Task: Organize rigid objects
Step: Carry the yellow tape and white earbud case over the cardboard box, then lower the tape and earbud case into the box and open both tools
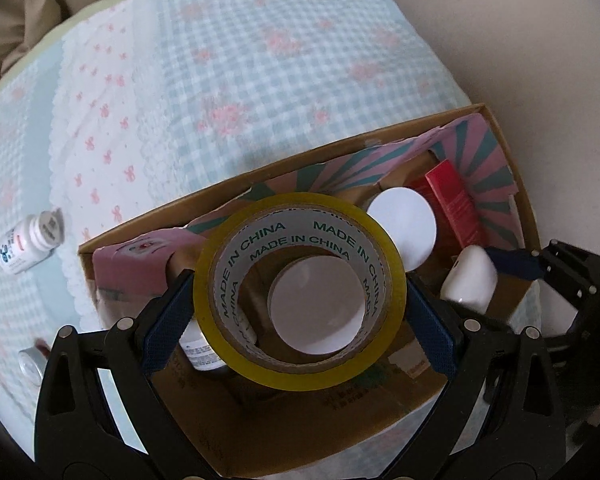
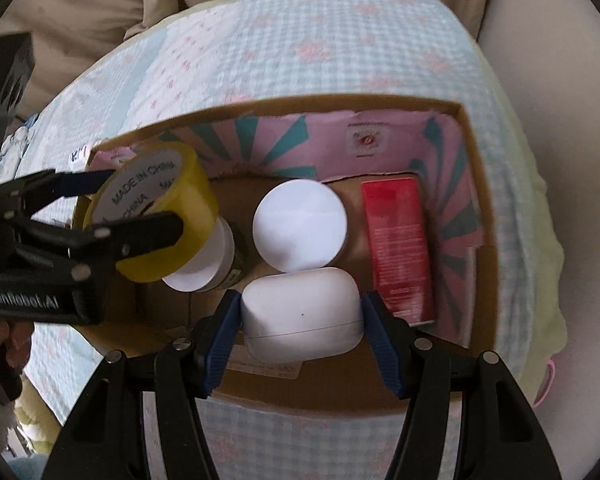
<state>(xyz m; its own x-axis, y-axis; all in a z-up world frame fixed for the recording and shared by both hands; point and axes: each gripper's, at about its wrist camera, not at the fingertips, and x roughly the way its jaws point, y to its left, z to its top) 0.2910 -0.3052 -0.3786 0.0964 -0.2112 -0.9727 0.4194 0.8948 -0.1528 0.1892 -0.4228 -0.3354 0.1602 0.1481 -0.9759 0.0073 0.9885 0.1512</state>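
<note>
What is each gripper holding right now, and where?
Left gripper clamps the tape roll across its outer rim. Right gripper clamps the white earbud case by its two ends.

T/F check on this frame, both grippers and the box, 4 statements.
1. The left gripper holds a tape roll. True.
2. The right gripper is empty. False: it grips a white case.
3. A red carton lies inside the box. True.
4. The small bottle is in the box. False: it lies on the cloth outside it.
</note>
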